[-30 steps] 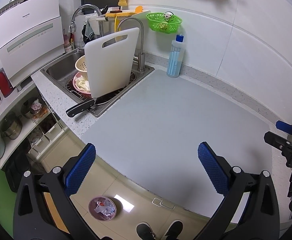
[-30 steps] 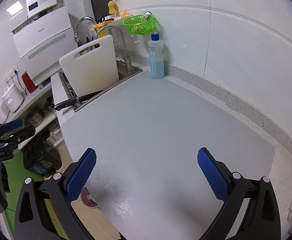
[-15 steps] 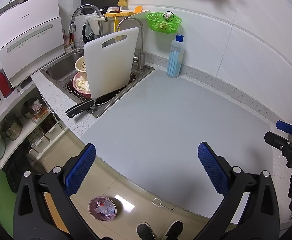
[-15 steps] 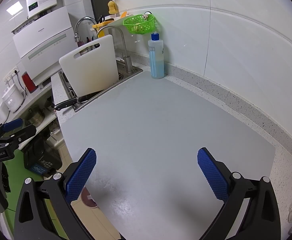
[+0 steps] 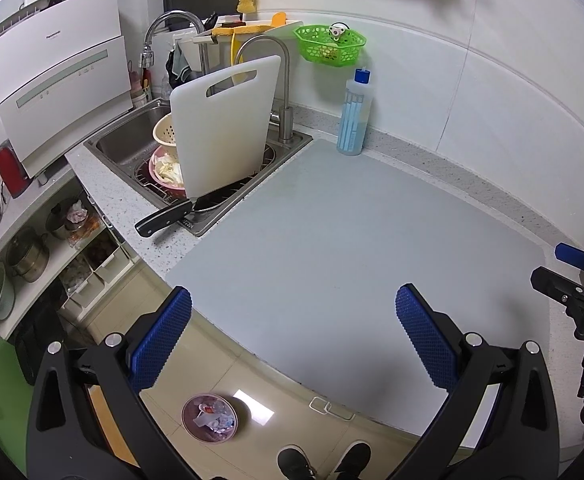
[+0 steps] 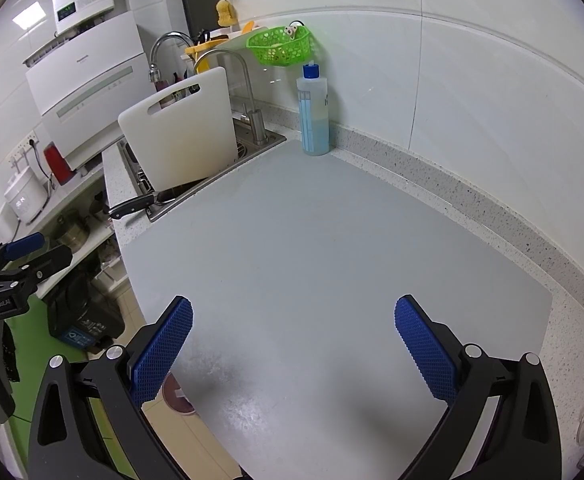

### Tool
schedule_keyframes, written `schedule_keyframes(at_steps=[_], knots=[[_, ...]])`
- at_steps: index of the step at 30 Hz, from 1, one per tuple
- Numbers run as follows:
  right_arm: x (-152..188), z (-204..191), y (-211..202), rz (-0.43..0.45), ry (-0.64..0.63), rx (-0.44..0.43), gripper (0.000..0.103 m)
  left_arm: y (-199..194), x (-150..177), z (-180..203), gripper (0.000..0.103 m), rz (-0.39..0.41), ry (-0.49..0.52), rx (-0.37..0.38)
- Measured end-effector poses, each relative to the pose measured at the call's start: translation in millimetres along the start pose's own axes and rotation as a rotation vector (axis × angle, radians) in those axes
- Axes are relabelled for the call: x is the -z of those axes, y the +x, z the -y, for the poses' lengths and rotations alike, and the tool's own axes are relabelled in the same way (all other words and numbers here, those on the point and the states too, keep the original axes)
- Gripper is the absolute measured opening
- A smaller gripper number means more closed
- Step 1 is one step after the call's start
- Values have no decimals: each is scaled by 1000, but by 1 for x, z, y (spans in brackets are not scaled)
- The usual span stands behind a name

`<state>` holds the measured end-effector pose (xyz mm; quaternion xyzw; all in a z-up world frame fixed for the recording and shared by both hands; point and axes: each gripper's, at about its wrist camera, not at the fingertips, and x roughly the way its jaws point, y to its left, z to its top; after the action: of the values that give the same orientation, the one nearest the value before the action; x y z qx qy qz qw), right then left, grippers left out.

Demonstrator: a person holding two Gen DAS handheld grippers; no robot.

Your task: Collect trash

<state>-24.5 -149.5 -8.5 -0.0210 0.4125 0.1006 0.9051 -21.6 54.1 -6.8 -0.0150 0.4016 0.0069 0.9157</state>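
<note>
A round pink bin (image 5: pixel 209 419) with crumpled trash inside stands on the floor below the counter edge; a part of it shows in the right wrist view (image 6: pixel 176 397). My left gripper (image 5: pixel 292 320) is open and empty, held over the counter's front edge above the bin. My right gripper (image 6: pixel 292 320) is open and empty above the grey counter mat (image 6: pixel 311 260). I see no loose trash on the mat. Each gripper shows at the edge of the other's view.
A sink (image 5: pixel 132 140) at the left holds a leaning white cutting board (image 5: pixel 222 128), bowls and a black-handled knife (image 5: pixel 164 218). A blue soap bottle (image 5: pixel 355 114) stands by the wall under a green basket (image 5: pixel 329 46). A black bin (image 6: pixel 84 320) and shelves stand below left.
</note>
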Motion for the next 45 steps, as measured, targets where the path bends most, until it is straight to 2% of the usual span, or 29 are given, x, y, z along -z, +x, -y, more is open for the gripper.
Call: schedule_keyframes(at_steps=[11, 17, 22, 27, 45], knots=[[0, -1, 3, -2, -2, -5, 97, 0, -1, 1, 100, -5, -9, 14], [1, -2, 4, -5, -5, -6, 97, -1, 1, -5, 100, 8, -40, -40], [2, -5, 5, -7, -10, -4, 97, 2, -1, -7, 100, -21, -46, 46], [2, -5, 4, 1, -16, -4, 97, 3, 1, -2, 100, -30, -37, 23], [2, -4, 4, 0, -17, -3, 97, 2, 0, -2, 100, -22, -42, 28]])
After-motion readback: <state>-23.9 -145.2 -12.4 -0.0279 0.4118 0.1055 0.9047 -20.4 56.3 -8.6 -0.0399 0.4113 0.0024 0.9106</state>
